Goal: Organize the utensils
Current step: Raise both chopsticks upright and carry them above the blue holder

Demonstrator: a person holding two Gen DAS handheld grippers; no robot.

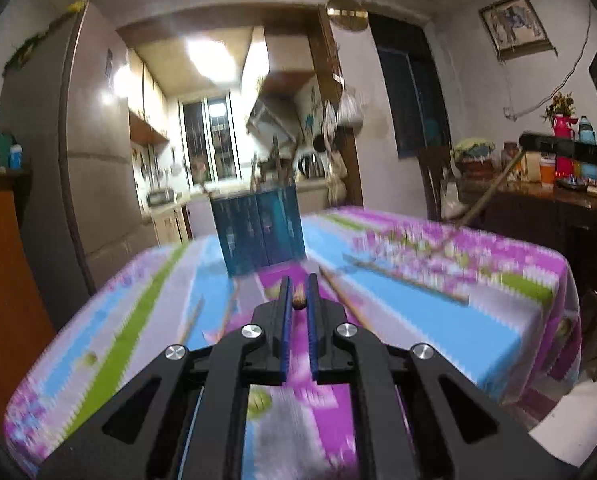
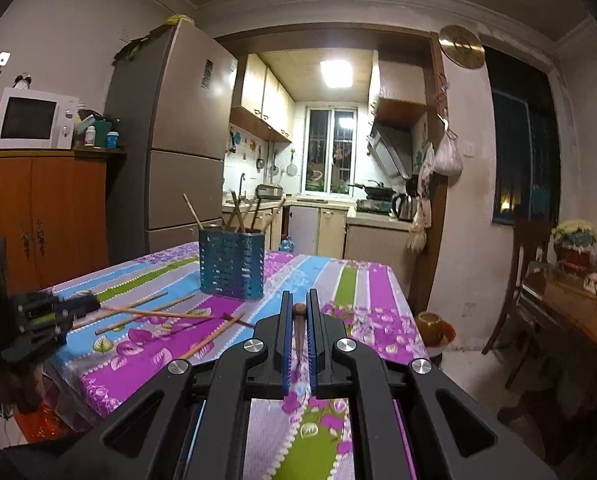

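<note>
Both grippers hold a thin brown wooden chopstick each. The left gripper has its jaws pinched narrow on the chopstick's butt end, and the right gripper clamps another chopstick the same way. Each stick's long axis runs roughly along its jaws. The perforated blue metal utensil holder stands upright on the table with the striped floral cloth, straight ahead of the left jaws and ahead-left of the right, so the left hand looks nearer. Loose chopsticks lie flat near the holder's base.
</note>
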